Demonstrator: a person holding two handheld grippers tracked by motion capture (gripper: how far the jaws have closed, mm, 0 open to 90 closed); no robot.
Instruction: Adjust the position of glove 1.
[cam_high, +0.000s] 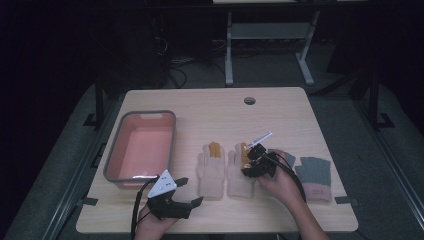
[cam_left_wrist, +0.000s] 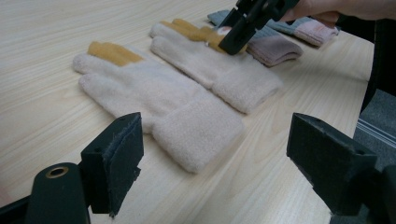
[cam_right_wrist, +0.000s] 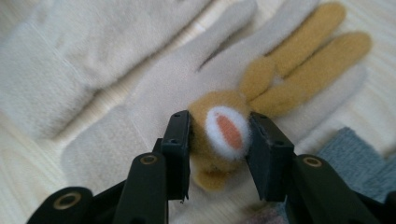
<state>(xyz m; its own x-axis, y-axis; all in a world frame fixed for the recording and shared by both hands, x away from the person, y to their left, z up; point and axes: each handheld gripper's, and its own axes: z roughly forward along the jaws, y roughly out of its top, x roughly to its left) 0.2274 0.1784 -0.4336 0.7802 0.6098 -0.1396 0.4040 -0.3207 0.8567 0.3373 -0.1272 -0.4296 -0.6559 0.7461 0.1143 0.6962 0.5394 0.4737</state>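
Note:
Two cream gloves with mustard fingers lie palm-down side by side at the table's middle: the left cream glove (cam_high: 210, 172) (cam_left_wrist: 140, 88) and the right cream glove (cam_high: 239, 181) (cam_left_wrist: 210, 65) (cam_right_wrist: 140, 107). My right gripper (cam_high: 248, 168) (cam_right_wrist: 219, 135) (cam_left_wrist: 233, 42) points down onto the right glove, and its pads pinch a raised mustard patch with a white and orange spot (cam_right_wrist: 226, 130). My left gripper (cam_high: 190, 191) (cam_left_wrist: 217, 135) rests near the front edge, open wide and holding nothing, aimed at the left glove's cuff.
A pink tub with a grey rim (cam_high: 172, 145) stands at the left. A grey and pink glove (cam_high: 315, 175) (cam_left_wrist: 275, 44) (cam_right_wrist: 355, 154) lies at the right, with another partly under the right hand. A cable hole (cam_high: 249, 100) sits near the far edge.

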